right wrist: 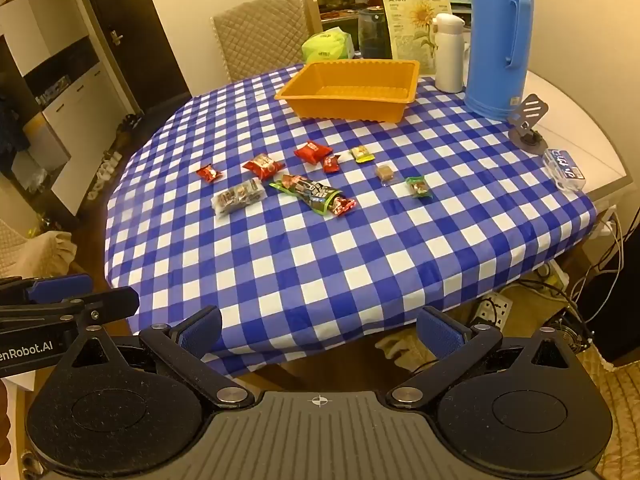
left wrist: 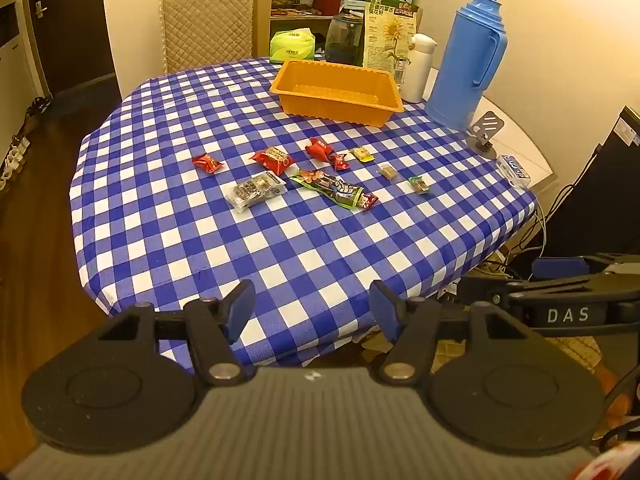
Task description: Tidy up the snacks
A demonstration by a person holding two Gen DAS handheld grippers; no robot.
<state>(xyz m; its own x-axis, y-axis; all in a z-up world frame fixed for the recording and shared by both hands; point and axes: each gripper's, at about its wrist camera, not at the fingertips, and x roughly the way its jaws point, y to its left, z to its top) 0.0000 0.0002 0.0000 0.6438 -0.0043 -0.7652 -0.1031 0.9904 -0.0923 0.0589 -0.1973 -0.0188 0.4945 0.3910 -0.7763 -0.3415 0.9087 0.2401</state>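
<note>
Nearest, the left gripper (left wrist: 312,312) and right gripper (right wrist: 318,334) both hang with jaws spread and empty, short of the near edge of the blue-and-white checked tablecloth (left wrist: 304,248). The small foil-wrapped snacks (left wrist: 276,159) lie scattered mid-table, well ahead of both. The long green crinkly packet (right wrist: 310,193) runs left to right. The empty orange plastic tray (right wrist: 352,92) sits toward the far edge.

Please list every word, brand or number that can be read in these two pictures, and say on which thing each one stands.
"DAS": on the black body of the right gripper, seen from the left wrist.
"enRobot.AI": cut off at the frame edge, on the black left gripper, seen from the right wrist.
Tall green and white sunflower bag: Chinese print, too blurred to read.
Scattered snack wrappers and small clear box: too small to read.
</note>
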